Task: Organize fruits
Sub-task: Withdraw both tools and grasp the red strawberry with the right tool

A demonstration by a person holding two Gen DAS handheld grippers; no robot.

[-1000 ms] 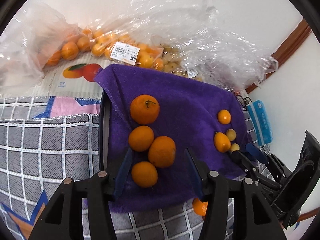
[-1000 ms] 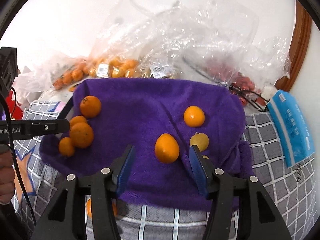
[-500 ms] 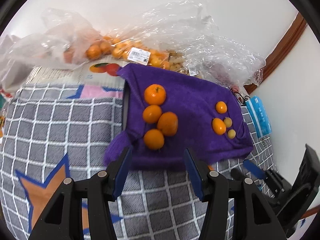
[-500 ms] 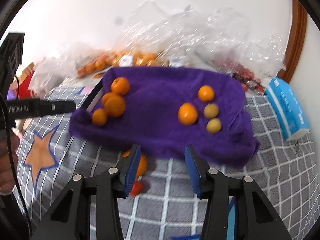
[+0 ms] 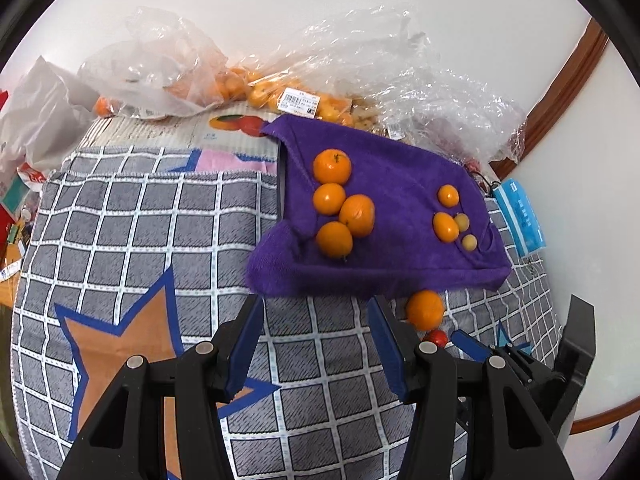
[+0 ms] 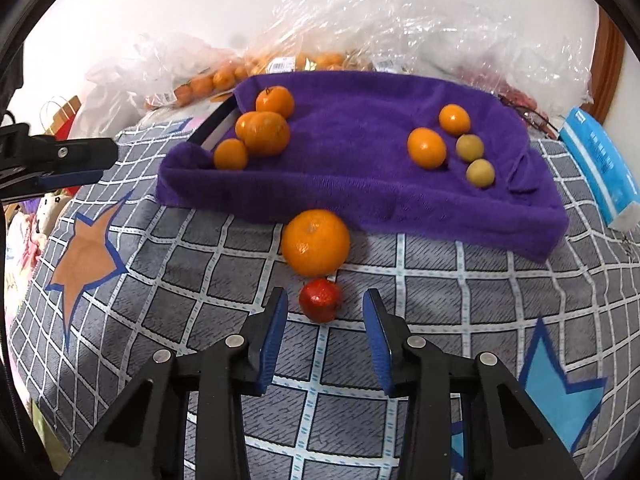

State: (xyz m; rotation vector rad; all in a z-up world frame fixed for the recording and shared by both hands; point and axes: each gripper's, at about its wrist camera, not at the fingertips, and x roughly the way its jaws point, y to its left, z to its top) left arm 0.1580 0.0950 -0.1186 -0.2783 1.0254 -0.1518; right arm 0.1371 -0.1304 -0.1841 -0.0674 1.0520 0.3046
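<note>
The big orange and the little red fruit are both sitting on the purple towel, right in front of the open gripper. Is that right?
Not quite. The big orange and the little red fruit sit on the checked blanket, just off the purple towel's near edge. The right wrist view shows this. They are in front of the open right gripper, as you said.

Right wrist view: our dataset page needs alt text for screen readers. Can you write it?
The open right gripper points at a small red fruit on a grey checked cloth, a large orange just behind it. Beyond, a purple towel holds smaller oranges and two yellow-green fruits.
</note>
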